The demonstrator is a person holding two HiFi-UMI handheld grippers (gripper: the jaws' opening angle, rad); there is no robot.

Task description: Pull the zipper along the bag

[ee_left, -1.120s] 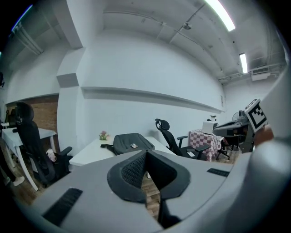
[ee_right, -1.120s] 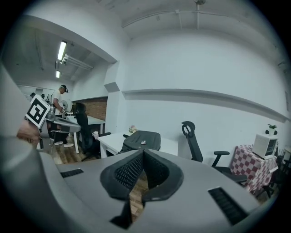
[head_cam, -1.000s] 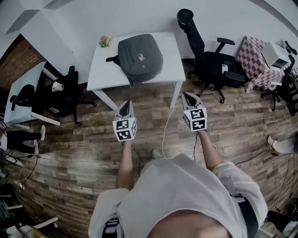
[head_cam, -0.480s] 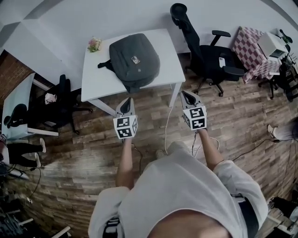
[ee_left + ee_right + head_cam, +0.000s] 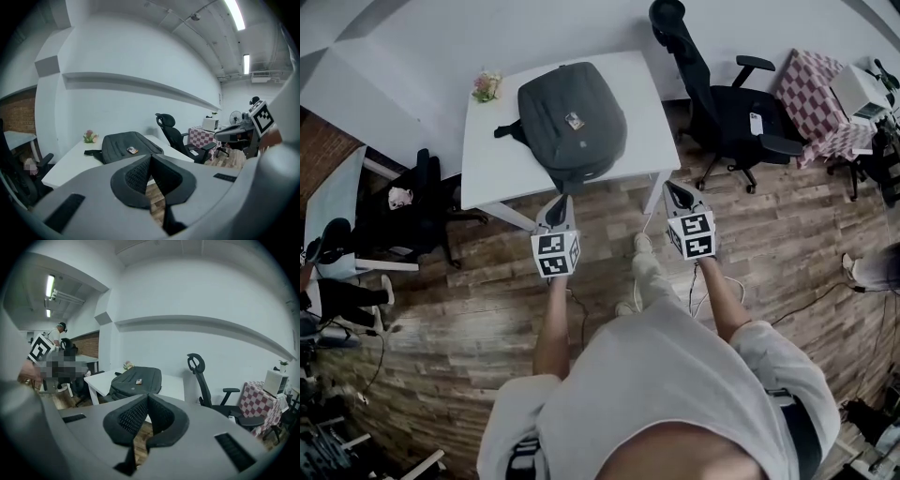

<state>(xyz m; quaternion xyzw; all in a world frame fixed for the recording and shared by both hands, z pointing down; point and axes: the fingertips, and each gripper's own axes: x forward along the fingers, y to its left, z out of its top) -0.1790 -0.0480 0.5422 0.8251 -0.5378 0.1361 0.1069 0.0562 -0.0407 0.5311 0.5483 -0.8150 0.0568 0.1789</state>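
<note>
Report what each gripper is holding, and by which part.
Nothing is held. The left gripper and right gripper are both shut and empty, short of the backpack lying on the white table.

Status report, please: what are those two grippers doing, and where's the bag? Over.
Left gripper shut, empty. Right gripper shut, empty. Backpack on white table, untouched. Nothing seen blocking.

Head view looks steeply down; both gripper views face ahead, all sharing the bag.
</note>
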